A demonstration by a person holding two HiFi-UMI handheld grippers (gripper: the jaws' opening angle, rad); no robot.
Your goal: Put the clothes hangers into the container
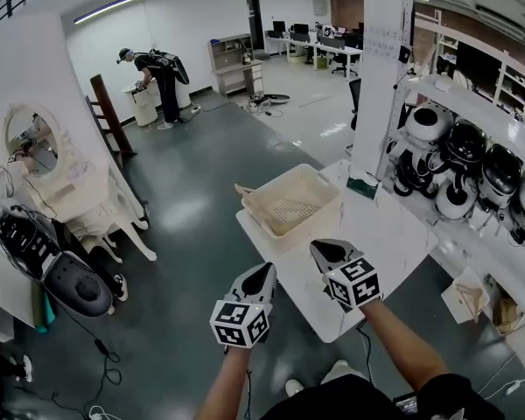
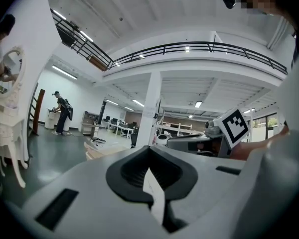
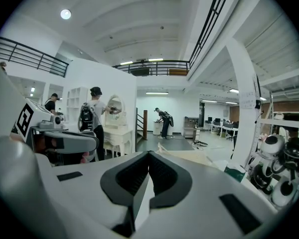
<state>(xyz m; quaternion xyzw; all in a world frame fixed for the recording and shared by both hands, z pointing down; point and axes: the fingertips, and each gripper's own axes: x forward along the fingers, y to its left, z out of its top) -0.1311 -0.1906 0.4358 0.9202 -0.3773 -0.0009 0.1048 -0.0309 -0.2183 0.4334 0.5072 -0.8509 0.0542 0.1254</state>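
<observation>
Looking down from the head view, where are the two tools?

They are side by side over the near end of the white tabletop [image 1: 293,278]. The left gripper [image 1: 264,270] is at that end's left edge. The right gripper [image 1: 320,248] is just beside it, and both point toward the container [image 1: 290,208].

What are the jaws doing?

In each gripper's own view the jaws are pressed together with nothing pinched between them.

And the container?

It is a cream basket with a perforated bottom, standing on the far part of the tabletop ahead of both grippers and apart from them.

Any hangers?

A pale pointed piece [image 1: 242,189] juts out at the basket's left corner, touching or just beside its rim. I cannot tell whether it is a hanger.

What surrounds the tabletop?

A dark glossy floor [image 1: 192,208] lies to the left. To the right is a white shelf [image 1: 486,116] crowded with round black-and-white appliances [image 1: 464,151]. A white pillar [image 1: 381,68] stands behind the basket. At the back a person [image 1: 157,77] bends over a small white cabinet.
</observation>
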